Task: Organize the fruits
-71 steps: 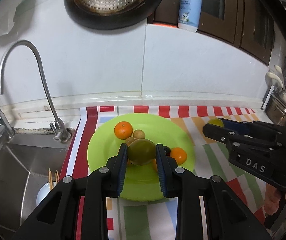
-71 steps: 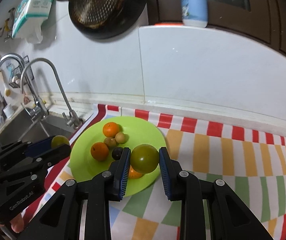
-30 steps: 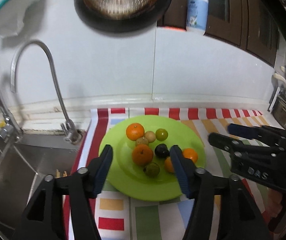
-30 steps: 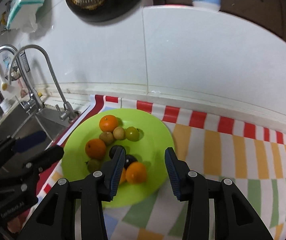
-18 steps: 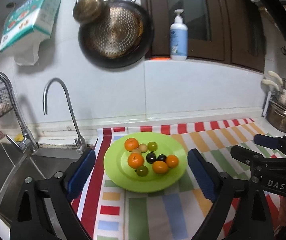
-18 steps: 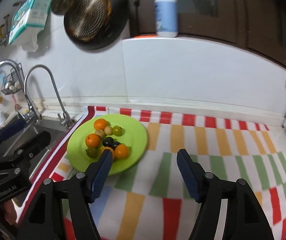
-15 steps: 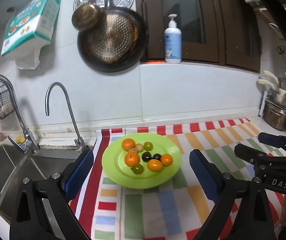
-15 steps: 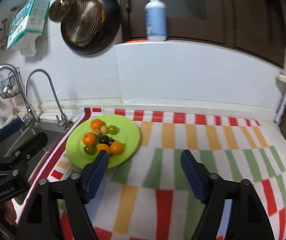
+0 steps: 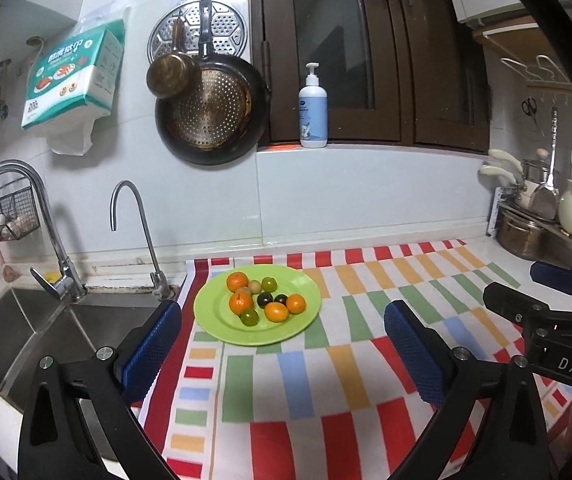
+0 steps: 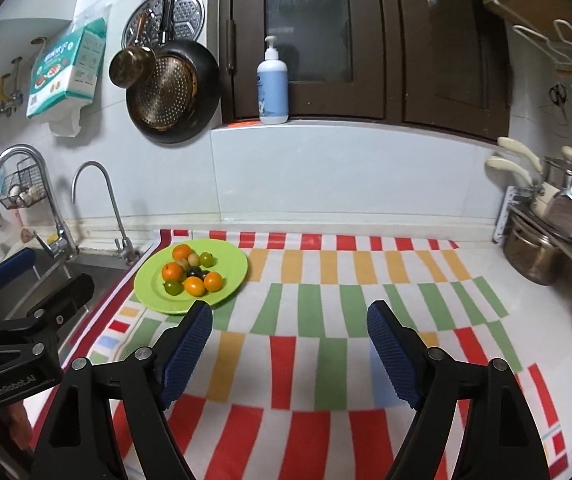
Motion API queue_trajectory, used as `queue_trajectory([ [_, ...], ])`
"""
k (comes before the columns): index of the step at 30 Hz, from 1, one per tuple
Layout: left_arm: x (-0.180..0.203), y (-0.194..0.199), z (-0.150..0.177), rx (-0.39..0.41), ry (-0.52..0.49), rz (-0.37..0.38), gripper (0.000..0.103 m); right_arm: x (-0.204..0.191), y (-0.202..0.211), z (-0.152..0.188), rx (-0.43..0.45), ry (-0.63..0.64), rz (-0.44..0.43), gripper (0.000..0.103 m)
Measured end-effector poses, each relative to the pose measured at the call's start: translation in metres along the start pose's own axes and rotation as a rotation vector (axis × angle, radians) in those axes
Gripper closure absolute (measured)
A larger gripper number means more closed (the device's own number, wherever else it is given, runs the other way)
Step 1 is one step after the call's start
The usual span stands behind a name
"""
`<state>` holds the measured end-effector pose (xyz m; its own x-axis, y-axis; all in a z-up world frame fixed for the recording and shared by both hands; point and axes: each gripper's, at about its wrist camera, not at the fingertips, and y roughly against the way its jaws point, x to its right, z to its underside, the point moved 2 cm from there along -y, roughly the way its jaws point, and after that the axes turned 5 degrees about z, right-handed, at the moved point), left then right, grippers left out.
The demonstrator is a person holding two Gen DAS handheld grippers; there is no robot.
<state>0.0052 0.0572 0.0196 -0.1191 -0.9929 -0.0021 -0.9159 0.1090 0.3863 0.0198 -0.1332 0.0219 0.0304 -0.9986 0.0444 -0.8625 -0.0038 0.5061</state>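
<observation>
Your left gripper (image 9: pixel 281 344) is spread wide with nothing between its blue pads (image 9: pixel 151 350), held above the striped cloth (image 9: pixel 326 364) well back from the fruit. Your right gripper (image 10: pixel 289 344) is spread just as wide and also empty, hanging over the middle of the cloth, to the right of the plate. In the left wrist view the right gripper shows at the right edge; in the right wrist view the left gripper shows at the lower left, over the edge of the sink (image 10: pixel 97 266).

All the fruits (image 9: pixel 263 298) sit together on the green plate (image 9: pixel 306 316), which rests on the left end of the cloth, just beside the sink and the thin tap (image 9: pixel 137 236). You can count four orange ones, two green, two dark and at least one small tan piece, clustered toward the plate's middle and back, several touching.

Further out, a dark pan (image 9: pixel 211 114) hangs on the tiled wall, a pump bottle (image 9: pixel 313 114) stands on the ledge, and a pot (image 9: pixel 526 234) sits on a rack at the far right.
</observation>
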Motion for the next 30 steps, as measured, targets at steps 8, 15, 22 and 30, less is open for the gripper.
queue_trajectory([
  [8, 0.017, 0.039, 0.007, 0.02, -0.01, -0.016, 0.0, 0.014, 0.047, 0.015, 0.027, -0.009, 0.008, 0.023],
  [15, 0.028, 0.065, 0.012, 0.022, -0.019, -0.011, 0.0, 0.021, 0.072, 0.024, 0.041, -0.011, 0.013, 0.023],
  [22, 0.037, 0.085, 0.018, 0.036, -0.03, -0.009, 0.0, 0.026, 0.092, 0.035, 0.045, -0.011, 0.007, 0.023],
  [30, 0.044, 0.096, 0.024, 0.033, -0.032, 0.006, 0.0, 0.032, 0.103, 0.044, 0.042, -0.017, 0.009, 0.023],
])
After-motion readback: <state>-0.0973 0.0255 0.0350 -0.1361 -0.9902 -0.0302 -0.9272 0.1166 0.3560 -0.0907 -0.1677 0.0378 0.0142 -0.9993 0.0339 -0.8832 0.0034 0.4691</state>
